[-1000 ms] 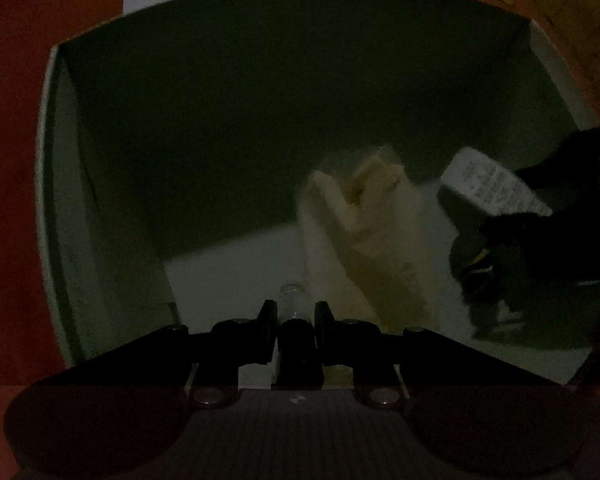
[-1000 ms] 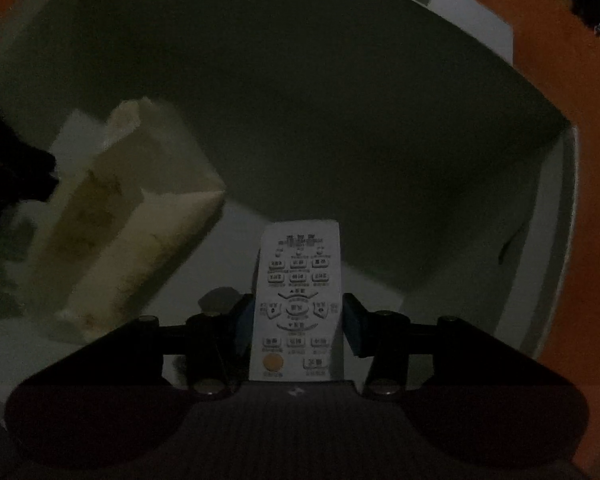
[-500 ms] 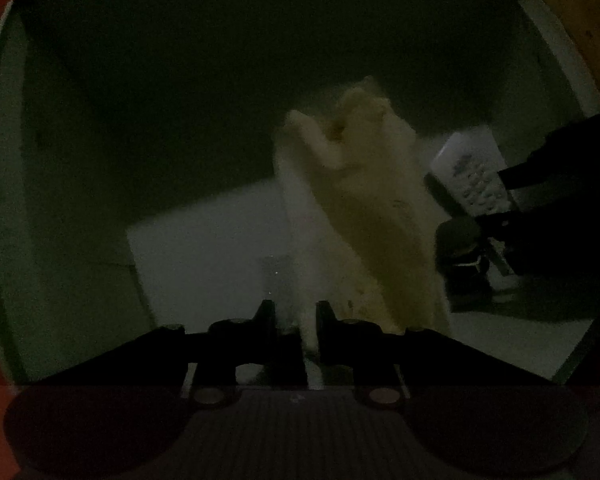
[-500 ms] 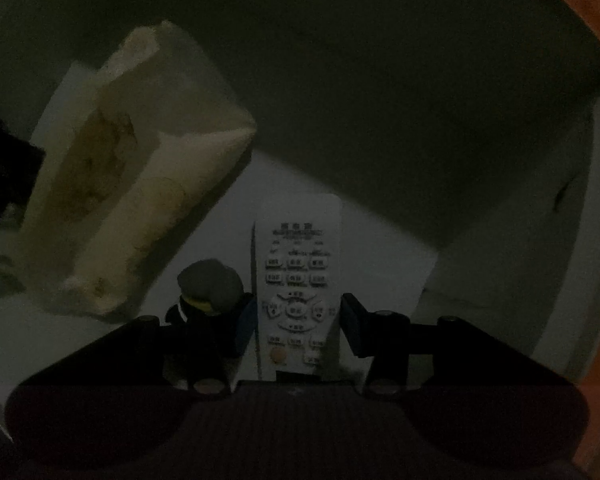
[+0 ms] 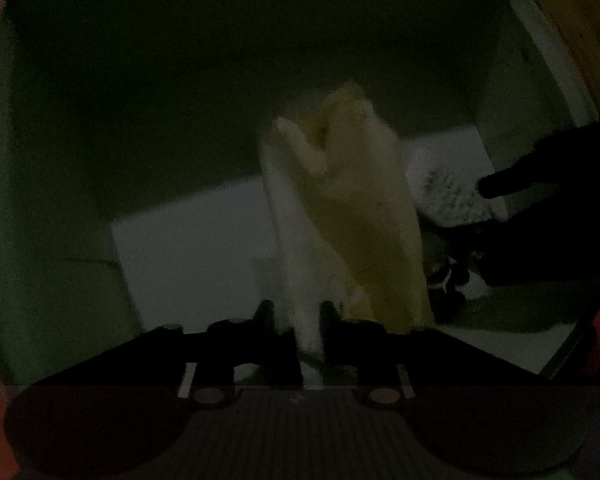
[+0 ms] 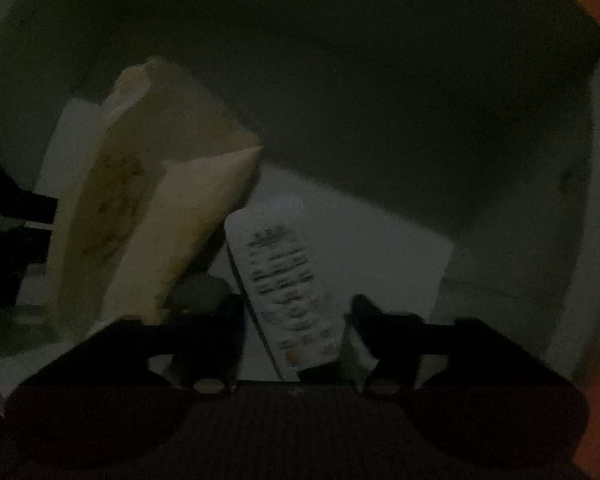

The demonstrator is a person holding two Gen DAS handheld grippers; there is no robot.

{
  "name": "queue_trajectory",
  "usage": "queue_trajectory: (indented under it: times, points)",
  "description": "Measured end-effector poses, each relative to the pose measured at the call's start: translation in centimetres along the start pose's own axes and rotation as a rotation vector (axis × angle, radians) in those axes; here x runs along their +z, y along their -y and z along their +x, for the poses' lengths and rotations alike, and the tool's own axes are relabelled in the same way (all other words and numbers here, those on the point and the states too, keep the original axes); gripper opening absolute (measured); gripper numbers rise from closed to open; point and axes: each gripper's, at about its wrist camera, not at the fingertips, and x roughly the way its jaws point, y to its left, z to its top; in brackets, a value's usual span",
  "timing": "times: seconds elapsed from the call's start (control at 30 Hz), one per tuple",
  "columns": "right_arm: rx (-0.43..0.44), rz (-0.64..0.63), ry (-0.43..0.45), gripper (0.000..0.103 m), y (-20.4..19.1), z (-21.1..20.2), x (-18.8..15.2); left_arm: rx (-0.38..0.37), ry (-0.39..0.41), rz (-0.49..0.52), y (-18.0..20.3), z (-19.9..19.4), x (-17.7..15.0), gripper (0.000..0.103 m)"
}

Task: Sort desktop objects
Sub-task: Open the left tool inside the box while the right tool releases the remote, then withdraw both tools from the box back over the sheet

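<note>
Dimly, inside the box (image 6: pixel 500 92), my right fingers (image 6: pixel 294 320) have just spread off the blurred remote (image 6: pixel 288 280); my left fingers (image 5: pixel 296 320), just parted, straddle the cream packet (image 5: pixel 352 208).

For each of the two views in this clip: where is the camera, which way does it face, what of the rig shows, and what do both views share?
Left wrist: on the left tongs, facing steeply down into a white box; its own fingers frame a pale packet, and the right tongs show as a dark shape on the right edge.
Right wrist: on the right tongs, facing straight down into the box; its fingers stand apart around a remote, not pressing it.
Shared: the box, packet and remote.
</note>
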Motion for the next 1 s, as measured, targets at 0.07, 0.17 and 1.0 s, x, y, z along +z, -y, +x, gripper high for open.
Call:
queue_trajectory:
  times: [0.07,0.17,1.0]
  points:
    - [0.045,0.004,0.041,0.074,0.4,-2.1,0.5,-0.002,0.035,0.011,-0.1,-1.5,0.3,0.064]
    - [0.069,-0.012,0.164,0.077,1.0,-6.3,1.6,-0.008,0.103,0.044,-0.2,-4.8,1.4,0.066]
    - [0.134,0.159,0.346,0.077,7.2,-13.0,13.0,0.025,0.291,-0.038,-3.0,-7.9,14.7,0.071]
